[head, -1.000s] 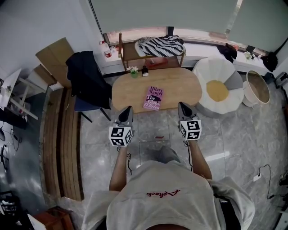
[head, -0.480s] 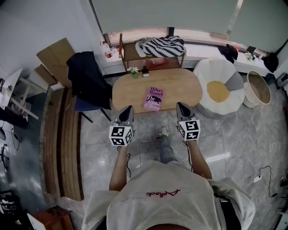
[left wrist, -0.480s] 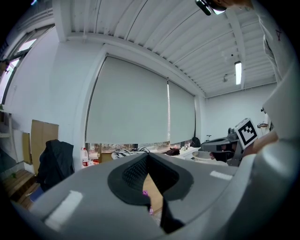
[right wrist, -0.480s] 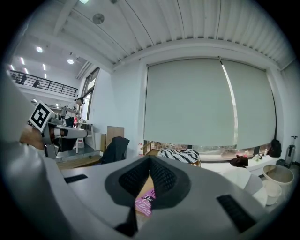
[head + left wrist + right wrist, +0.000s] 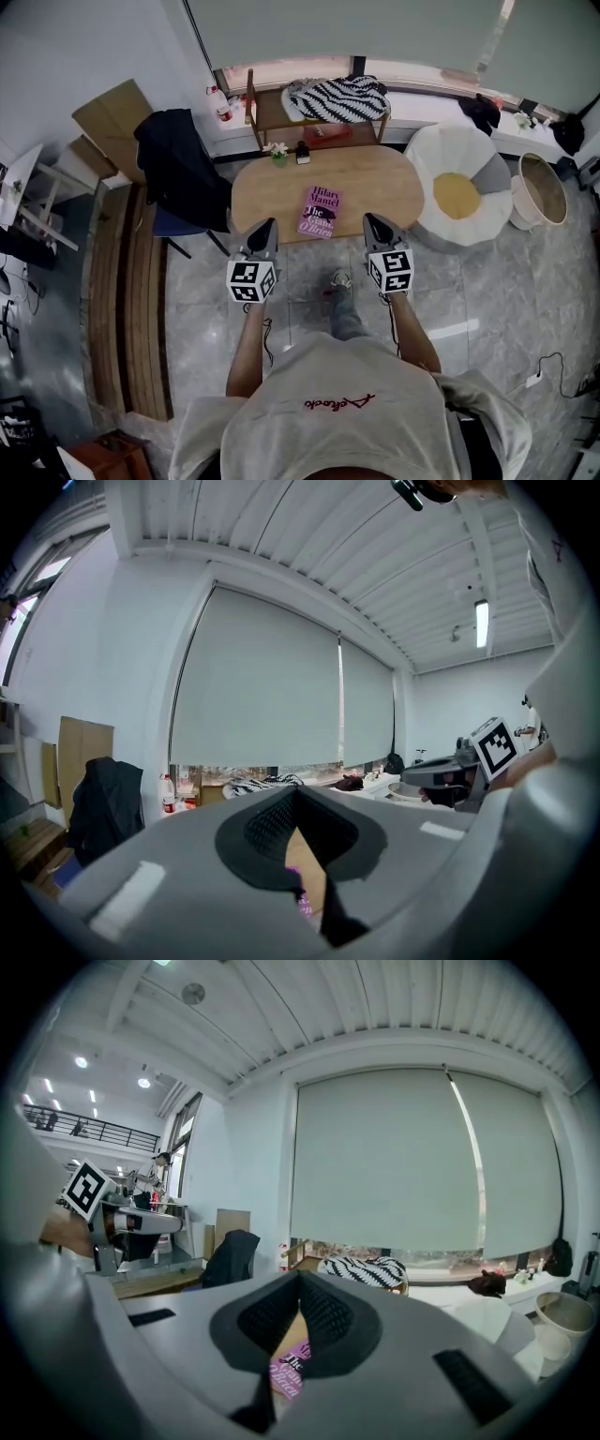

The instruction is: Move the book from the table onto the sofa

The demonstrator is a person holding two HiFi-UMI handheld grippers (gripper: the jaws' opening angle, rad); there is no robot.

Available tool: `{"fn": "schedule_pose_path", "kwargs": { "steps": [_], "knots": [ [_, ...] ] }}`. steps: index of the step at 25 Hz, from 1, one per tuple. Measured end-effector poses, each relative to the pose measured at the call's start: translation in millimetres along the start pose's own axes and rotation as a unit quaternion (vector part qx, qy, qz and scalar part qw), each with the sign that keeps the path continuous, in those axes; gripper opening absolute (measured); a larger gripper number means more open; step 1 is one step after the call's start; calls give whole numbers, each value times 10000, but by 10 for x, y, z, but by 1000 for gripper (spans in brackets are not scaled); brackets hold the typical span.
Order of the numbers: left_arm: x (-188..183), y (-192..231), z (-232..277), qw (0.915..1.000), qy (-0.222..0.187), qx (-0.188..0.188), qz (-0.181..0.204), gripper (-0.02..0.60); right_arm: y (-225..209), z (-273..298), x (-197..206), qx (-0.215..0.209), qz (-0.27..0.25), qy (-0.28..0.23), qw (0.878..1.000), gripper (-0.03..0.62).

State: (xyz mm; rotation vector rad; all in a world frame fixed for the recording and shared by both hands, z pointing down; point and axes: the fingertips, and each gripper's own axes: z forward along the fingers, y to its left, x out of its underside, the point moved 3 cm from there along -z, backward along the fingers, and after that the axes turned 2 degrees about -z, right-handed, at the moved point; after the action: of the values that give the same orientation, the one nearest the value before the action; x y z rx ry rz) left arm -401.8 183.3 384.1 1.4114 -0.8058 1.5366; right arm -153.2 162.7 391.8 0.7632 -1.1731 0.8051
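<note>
Your left gripper [image 5: 265,226] is fully closed, tips together, holding nothing. Your right gripper [image 5: 374,219] is the same, closed and empty. Both point at the near edge of the table [image 5: 394,183], well apart from each other. The book [image 5: 321,211] lies flat on the table just beyond the tips and between them, touching neither. A white seat [image 5: 441,150] stands right of the table. A chair [image 5: 173,220] draped with a jacket [image 5: 178,164] stands to its left.

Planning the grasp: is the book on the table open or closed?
Closed: the pink book lies flat on the wooden table, its titled front cover facing up.
</note>
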Motion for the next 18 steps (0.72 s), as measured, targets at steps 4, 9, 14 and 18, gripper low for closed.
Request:
{"fn": "schedule_pose_path", "kwargs": {
  "steps": [4, 9, 14, 18],
  "knots": [
    [-38, 83, 313, 10000, 30, 14, 19, 8, -164, 266, 8, -49, 37, 25, 10000, 8],
    [-172, 222, 754, 10000, 13, -19, 28, 8, -413, 669, -105, -148, 1, -1, 9999, 8],
    [-391, 342, 1244, 10000, -22, -58, 73, 8, -745, 1112, -283, -225, -6, -48, 9997, 8],
    [-545, 467, 1630, 9998, -61, -139, 100, 9, -996, 1480, -423, -329, -31, -129, 9994, 8]
  ]
}}
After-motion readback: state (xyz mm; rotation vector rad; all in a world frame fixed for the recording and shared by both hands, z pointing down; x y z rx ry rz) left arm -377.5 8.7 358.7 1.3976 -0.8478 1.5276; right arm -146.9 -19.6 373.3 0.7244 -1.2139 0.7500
